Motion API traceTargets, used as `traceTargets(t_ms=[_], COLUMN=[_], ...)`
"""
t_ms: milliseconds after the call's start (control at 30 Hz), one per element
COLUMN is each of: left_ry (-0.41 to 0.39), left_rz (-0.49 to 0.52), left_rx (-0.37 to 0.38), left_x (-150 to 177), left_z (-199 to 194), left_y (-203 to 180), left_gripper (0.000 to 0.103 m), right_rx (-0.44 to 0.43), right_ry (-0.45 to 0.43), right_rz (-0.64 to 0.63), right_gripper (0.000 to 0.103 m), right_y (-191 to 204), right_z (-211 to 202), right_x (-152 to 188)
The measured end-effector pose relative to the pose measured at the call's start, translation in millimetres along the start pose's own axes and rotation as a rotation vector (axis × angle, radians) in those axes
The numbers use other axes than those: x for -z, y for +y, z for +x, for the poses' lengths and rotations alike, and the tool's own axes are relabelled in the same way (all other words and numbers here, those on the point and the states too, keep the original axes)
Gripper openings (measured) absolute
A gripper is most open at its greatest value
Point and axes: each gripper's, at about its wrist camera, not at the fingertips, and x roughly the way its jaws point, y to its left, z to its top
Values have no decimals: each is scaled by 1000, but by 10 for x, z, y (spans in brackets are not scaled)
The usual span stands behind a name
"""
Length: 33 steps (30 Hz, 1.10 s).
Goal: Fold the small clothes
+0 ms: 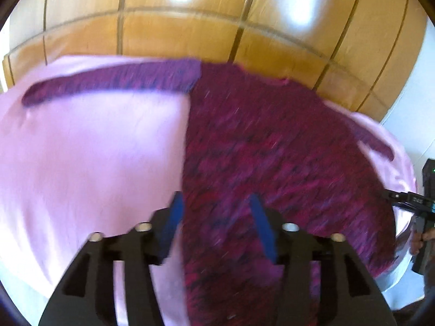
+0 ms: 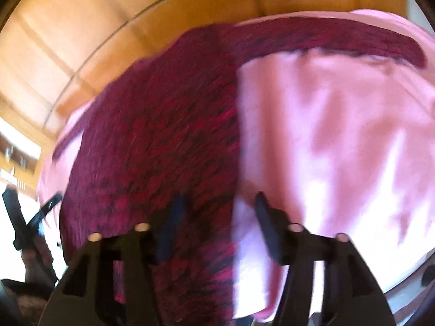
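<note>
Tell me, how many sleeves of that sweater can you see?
2. One sleeve stretches straight out over the pink sheet on the sweater's left in the left view. The other sleeve slants down at its right edge. Blur may hide detail.

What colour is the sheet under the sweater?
The sheet is plain pale pink-lilac, without a pattern, seen best in the left wrist view; the sweater is mottled magenta.

Glossy wood panels (image 1: 179, 35) are filling the background, dark seams crossing them, bright light glaring off the top. A pink sheet (image 1: 81, 146) is covering the surface; a white wall (image 1: 418, 87) is showing at right.
</note>
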Motion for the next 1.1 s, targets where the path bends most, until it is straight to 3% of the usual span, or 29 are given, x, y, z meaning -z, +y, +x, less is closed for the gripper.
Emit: traceTargets(t_ms=[167, 367, 567, 600, 633, 700, 767, 867, 1000, 1100], left_ry=[-6, 60, 117, 120, 122, 125, 124, 123, 125, 118], left_rz=[8, 59, 55, 52, 50, 46, 37, 9, -86, -155], left_rx=[50, 63, 44, 42, 40, 38, 52, 75, 141, 178], left_x=[-187, -257, -213, -218, -222, -242, -259, -286, -376, -440], left_z=[178, 506, 709, 735, 748, 773, 780, 782, 798, 774], left_y=[-254, -491, -532, -531, -525, -525, -526, -510, -410, -306], left_gripper=[58, 58, 58, 58, 58, 59, 64, 67, 67, 67], right_rx=[-23, -48, -47, -37, -20, 42, 109, 148, 88, 16], right_ry=[-205, -414, -480, -471, -461, -414, -407, -451, -472, -432], right_rz=[328, 743, 915, 924, 924, 881, 805, 571, 321, 188], right_gripper=[66, 62, 54, 47, 42, 13, 11, 10, 10, 10], right_y=[-845, -2045, -2598, -2642, -2679, -2663, -2525, -1963, -1097, -410], right_z=[-249, -287, -27, 45, 81, 192, 158, 45, -1, 239], right_x=[-436, -930, -1370, -1446, -1507, -1700, -1889, -2192, -2433, -2566])
